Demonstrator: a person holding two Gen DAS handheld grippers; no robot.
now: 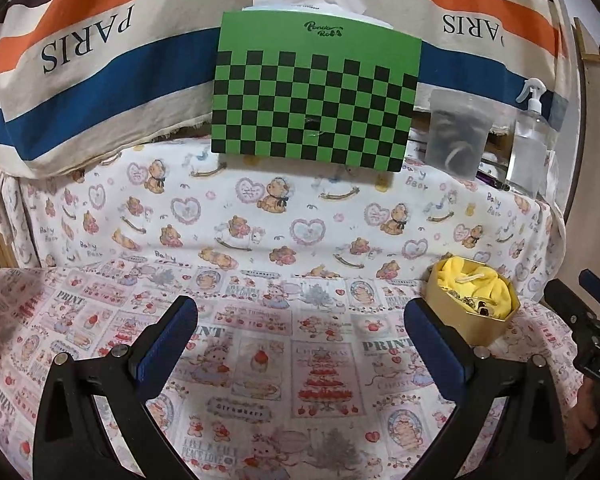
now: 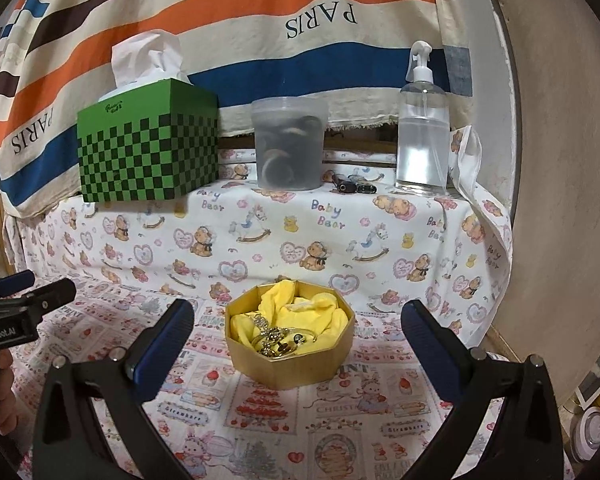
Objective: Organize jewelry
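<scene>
Both grippers, left (image 1: pixel 300 344) and right (image 2: pixel 296 344), hover with jaws wide apart, gripping nothing. The box (image 2: pixel 290 364) of jewelry (image 2: pixel 274 338) sits ahead of the right one, bare cloth (image 1: pixel 260 360) around it.

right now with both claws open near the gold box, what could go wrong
The jewelry lies in a tangled heap on the yellow cloth, so the right claw may lift several pieces, or the cloth, at once. The gold box sits loose on the tablecloth and could slide or tip if nudged. The left claw is close beside it; the two could collide.
</scene>
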